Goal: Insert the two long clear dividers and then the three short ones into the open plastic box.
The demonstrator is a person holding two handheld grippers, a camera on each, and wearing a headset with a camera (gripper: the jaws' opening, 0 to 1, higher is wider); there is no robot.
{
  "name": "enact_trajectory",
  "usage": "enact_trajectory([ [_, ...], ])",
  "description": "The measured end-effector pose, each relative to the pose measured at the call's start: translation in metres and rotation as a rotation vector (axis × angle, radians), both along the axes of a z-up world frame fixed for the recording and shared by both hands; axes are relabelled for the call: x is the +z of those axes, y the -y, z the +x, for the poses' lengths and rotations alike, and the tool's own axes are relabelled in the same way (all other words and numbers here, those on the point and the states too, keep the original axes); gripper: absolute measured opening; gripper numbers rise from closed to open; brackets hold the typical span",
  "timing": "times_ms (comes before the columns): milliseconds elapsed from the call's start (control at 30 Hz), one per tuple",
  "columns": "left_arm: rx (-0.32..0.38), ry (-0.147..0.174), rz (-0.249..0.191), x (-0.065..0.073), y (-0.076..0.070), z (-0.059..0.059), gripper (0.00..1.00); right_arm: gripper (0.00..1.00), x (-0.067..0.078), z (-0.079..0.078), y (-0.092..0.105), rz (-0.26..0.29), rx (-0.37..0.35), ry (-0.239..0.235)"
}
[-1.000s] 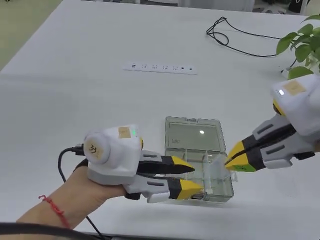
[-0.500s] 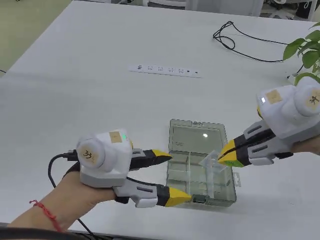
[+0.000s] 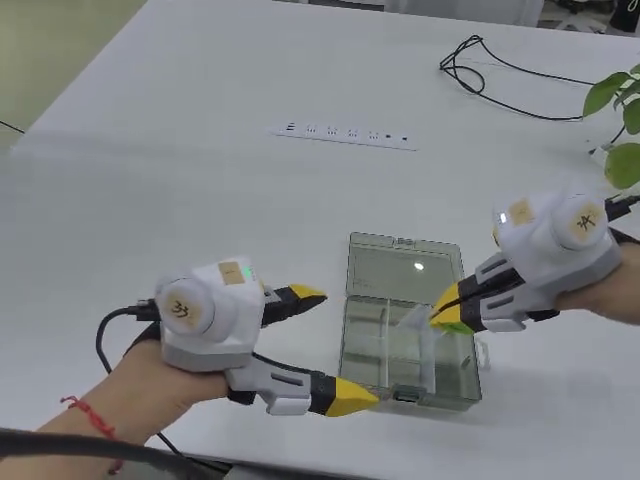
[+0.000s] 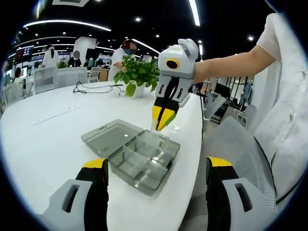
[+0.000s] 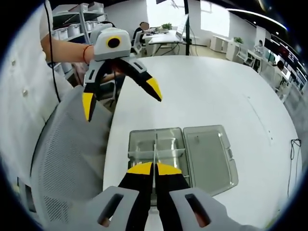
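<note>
1. My right gripper [image 3: 440,316] is clamped on a clear divider [image 3: 421,322]. In the right gripper view both jaws press flat against its thin edge.
2. That divider hangs from the jaw tips over the right half of the box [image 3: 362,345], tilted. Its lower edge reaches down among the compartments, but I cannot tell whether it is seated.
3. The box lies open on the white table [image 3: 200,180], its lid folded flat on the far side. Clear walls already split the tray into compartments.
4. My left gripper [image 3: 330,345] holds nothing — its jaws are spread wide.
5. It sits just beside the box's left side, tips pointing toward it. In the left gripper view the tray lies ahead, between the two spread jaws, not touching either.
6. The two grippers face each other across the tray, well apart.
</note>
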State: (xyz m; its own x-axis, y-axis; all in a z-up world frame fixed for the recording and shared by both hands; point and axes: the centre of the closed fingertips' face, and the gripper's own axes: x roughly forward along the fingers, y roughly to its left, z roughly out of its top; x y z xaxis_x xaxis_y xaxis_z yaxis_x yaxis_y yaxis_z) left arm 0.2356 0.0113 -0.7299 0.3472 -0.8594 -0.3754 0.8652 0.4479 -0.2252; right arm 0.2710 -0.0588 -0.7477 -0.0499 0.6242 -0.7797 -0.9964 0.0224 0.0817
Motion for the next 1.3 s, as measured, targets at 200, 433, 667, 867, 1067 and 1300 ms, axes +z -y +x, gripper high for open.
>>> enact_trajectory([
  [200, 0.004, -0.008, 0.000, -0.003, 0.000, 0.000, 0.88, 0.03, -0.010, 0.005, 0.002, -0.007, 0.004, 0.009],
  [433, 0.013, -0.017, -0.002, -0.005, 0.000, -0.001, 0.93, 0.03, -0.019, 0.010, 0.003, -0.021, 0.011, 0.013],
  [667, 0.014, -0.015, -0.003, -0.006, 0.001, -0.001, 0.96, 0.03, -0.020, 0.002, -0.001, -0.037, 0.020, 0.023],
  [867, 0.012, -0.020, -0.003, -0.007, 0.001, -0.002, 0.95, 0.02, -0.019, -0.003, -0.006, -0.031, 0.029, 0.042],
  [1067, 0.009, -0.023, -0.007, -0.008, 0.003, -0.003, 0.95, 0.02, -0.019, -0.006, -0.010, -0.026, 0.037, 0.050],
  [1300, 0.007, -0.024, -0.008, -0.008, 0.003, -0.003, 0.94, 0.02, -0.024, -0.004, -0.011, -0.022, 0.042, 0.054],
])
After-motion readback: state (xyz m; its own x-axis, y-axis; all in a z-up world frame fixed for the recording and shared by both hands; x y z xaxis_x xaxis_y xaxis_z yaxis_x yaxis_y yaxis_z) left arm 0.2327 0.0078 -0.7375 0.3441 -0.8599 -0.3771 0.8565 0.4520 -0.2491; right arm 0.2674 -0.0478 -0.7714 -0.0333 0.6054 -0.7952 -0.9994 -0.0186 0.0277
